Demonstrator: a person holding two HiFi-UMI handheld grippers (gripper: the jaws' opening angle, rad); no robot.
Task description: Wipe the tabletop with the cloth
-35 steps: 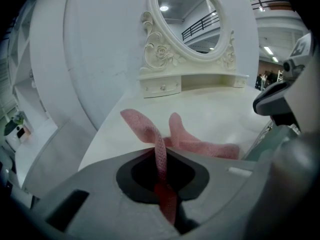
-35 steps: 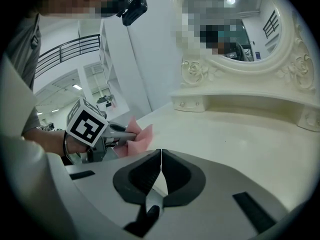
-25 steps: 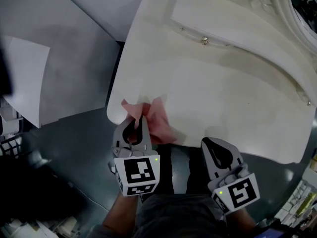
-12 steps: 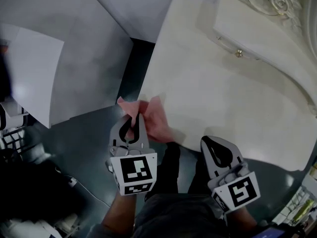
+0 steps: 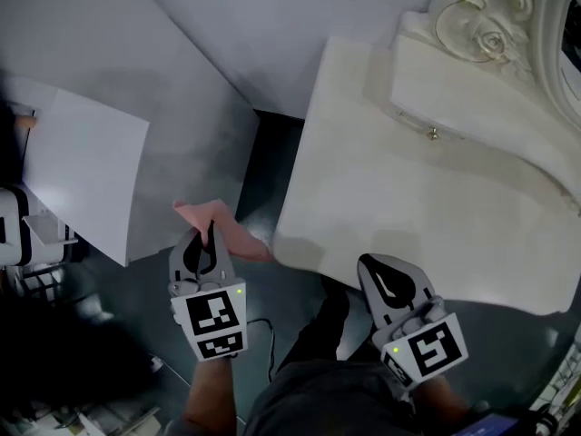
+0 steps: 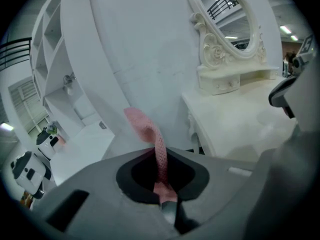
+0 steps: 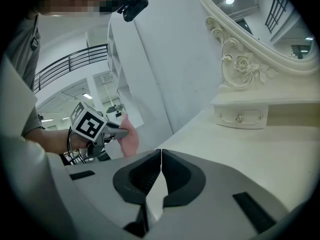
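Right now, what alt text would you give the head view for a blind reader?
Seen from above, the left hand-held gripper holds a pink cloth over the dark floor, beside the near-left corner of a cream dressing table. The right hand-held gripper, shut and empty, is at the table's front edge.

The left gripper [image 5: 211, 229] and right gripper [image 5: 369, 262] are pale grey plastic shells with black teardrop hollows behind the jaws; each carries a white marker cube [image 5: 210, 321] printed with black squares, and a small green light [image 5: 238, 291]; a thin black cable [image 5: 270, 348] runs by the left one; the person wears dark grey clothing [image 5: 318, 398].
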